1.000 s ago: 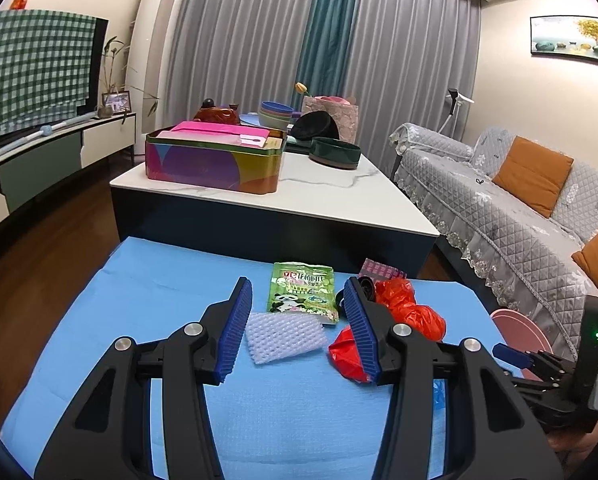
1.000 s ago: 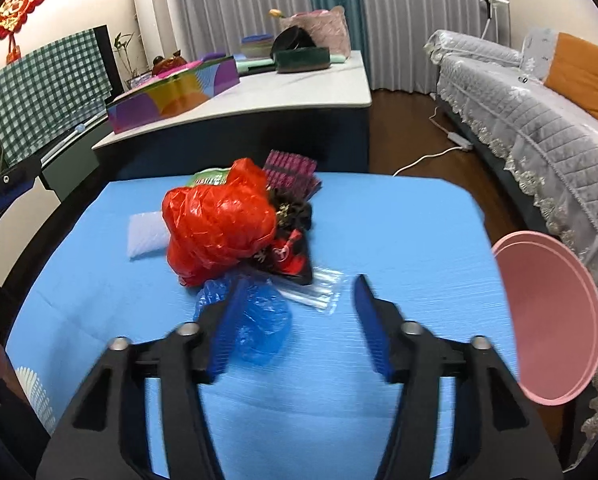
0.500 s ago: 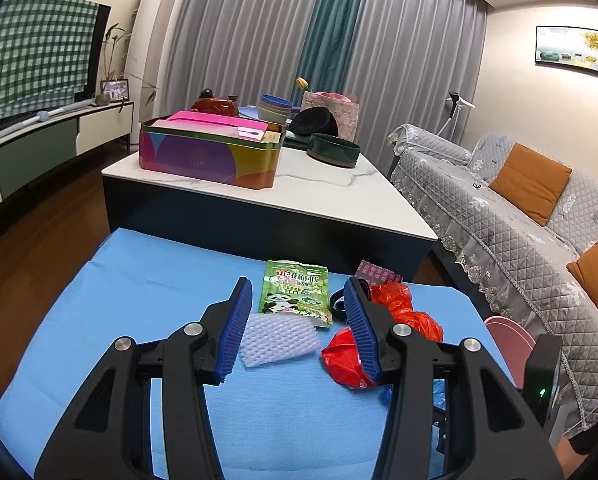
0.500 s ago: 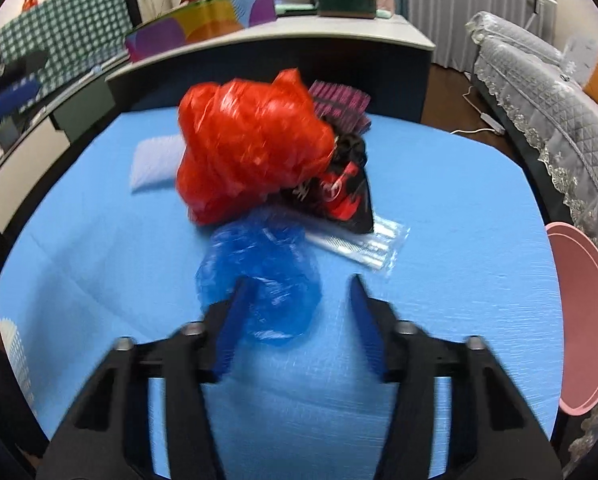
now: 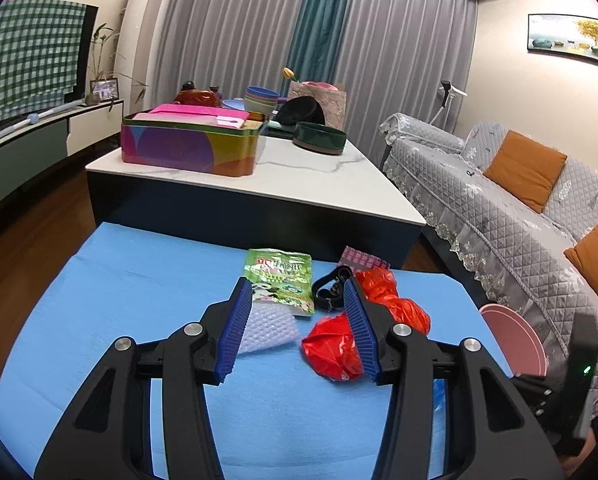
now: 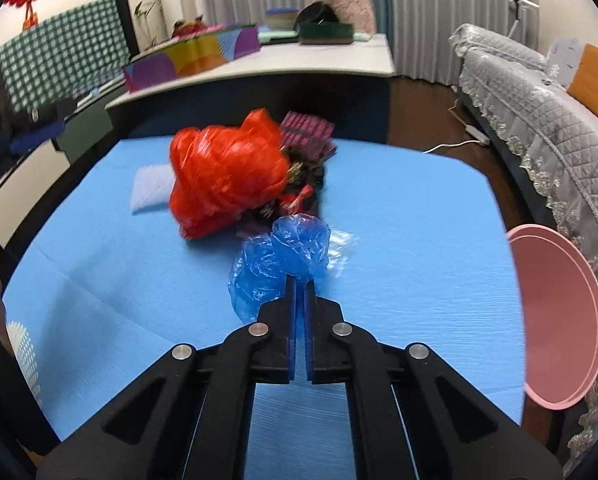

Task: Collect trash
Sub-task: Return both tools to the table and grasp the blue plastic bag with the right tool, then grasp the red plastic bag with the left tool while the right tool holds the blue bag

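Observation:
Trash lies on a blue cloth [image 6: 399,240]. My right gripper [image 6: 299,280] is shut on a crumpled blue plastic bag [image 6: 275,264], pinched between its pads. Just beyond it are a red plastic bag [image 6: 227,180], a black and red wrapper [image 6: 295,200], a clear wrapper [image 6: 339,248], a pink striped packet [image 6: 307,136] and a white foam net [image 6: 151,188]. My left gripper [image 5: 295,316] hovers open above the white foam net [image 5: 267,328], with the green snack packet [image 5: 283,276] ahead and the red plastic bag [image 5: 335,352] by its right finger.
A pink bin [image 6: 555,320] stands at the cloth's right edge. A white mesh basket [image 6: 23,348] shows at the left edge. Beyond the cloth is a marble-topped table [image 5: 299,176] with a colourful tin [image 5: 191,148] and bowls. A grey sofa [image 5: 519,216] runs along the right.
The right gripper moved forward onto the blue bag and closed on it. The left gripper stayed open over the foam net, with little movement.

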Demonstrator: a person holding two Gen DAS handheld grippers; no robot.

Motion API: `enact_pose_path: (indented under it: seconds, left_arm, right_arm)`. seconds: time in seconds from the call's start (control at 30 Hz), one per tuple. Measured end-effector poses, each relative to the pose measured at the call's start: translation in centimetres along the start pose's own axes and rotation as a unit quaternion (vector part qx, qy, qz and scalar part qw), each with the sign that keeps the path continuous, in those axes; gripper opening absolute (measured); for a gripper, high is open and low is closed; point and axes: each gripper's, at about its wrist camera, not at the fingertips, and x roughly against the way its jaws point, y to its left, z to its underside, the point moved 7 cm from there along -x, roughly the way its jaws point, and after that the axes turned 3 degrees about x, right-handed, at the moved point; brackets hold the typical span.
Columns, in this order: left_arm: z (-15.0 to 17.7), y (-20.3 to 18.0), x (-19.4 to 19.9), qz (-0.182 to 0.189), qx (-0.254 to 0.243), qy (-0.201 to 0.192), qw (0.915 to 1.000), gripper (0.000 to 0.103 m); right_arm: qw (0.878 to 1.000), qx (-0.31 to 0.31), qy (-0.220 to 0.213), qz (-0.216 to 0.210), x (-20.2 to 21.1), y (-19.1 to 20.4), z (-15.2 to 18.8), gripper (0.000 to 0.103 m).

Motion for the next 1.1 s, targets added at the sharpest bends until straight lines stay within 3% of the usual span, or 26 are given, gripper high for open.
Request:
enact_pose_path:
  seconds: [0.43,0.67,0.83,1.1]
  left_arm:
    - [2.3,-2.5,-2.3,0.003,-0.023,0.025,0.9994,0.047]
    - [4.1,-5.0,-4.0,0.028,-0.045,0.040,0.9978,0.048]
    - [4.7,-6.6,-5.2,0.043,-0.054,0.041,0.9968,0.060]
    - [5.6,-8.9,-7.0,0.046,-0.083,0.053,0.9941,0.063]
  right_arm:
    - [0.997,-0.060,-0.041,0.028,2.9,-5.0,-1.1,0.003]
    - [0.995,-0.082,-0.046,0.036,3.0,-7.1,-1.1,0.003]
    - [0.995,-0.075,-0.050,0.039,2.8,-7.6,-1.4,0.003]
    - [0.995,-0.082,-0.051,0.038,2.7,-8.3,-1.6,0.003]
